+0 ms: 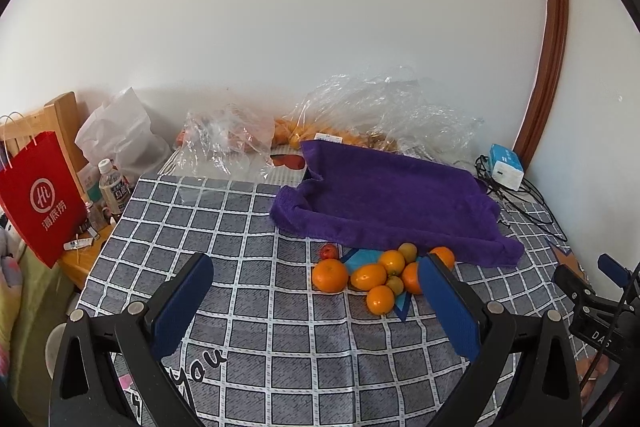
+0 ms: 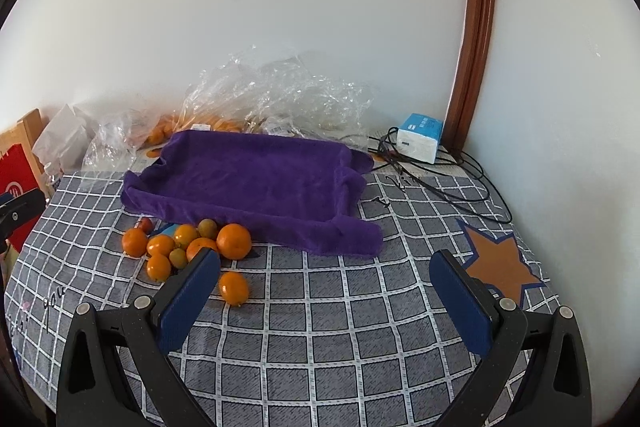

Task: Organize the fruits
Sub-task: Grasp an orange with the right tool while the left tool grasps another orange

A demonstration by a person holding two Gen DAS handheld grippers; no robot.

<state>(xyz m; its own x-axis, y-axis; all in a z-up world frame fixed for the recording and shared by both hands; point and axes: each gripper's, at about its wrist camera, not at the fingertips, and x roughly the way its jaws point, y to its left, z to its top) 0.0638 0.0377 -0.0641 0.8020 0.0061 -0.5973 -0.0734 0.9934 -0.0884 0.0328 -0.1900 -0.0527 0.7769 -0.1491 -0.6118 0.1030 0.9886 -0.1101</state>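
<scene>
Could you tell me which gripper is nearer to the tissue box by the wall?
Right. The right gripper hangs open over the checked cloth with the tissue box ahead and slightly right of it. The left gripper, also open, sits further left, facing the oranges.

Fruit cluster (image 2: 188,247) on table (image 2: 320,327), touching front edge of towel (image 2: 252,183). One fruit (image 2: 234,287) apart, nearer camera. Plastic bags (image 2: 280,95) behind towel, against wall. Box (image 2: 420,137) and cables (image 2: 452,183) right of towel. Paper bag (image 1: 38,199) off table's left.
</scene>
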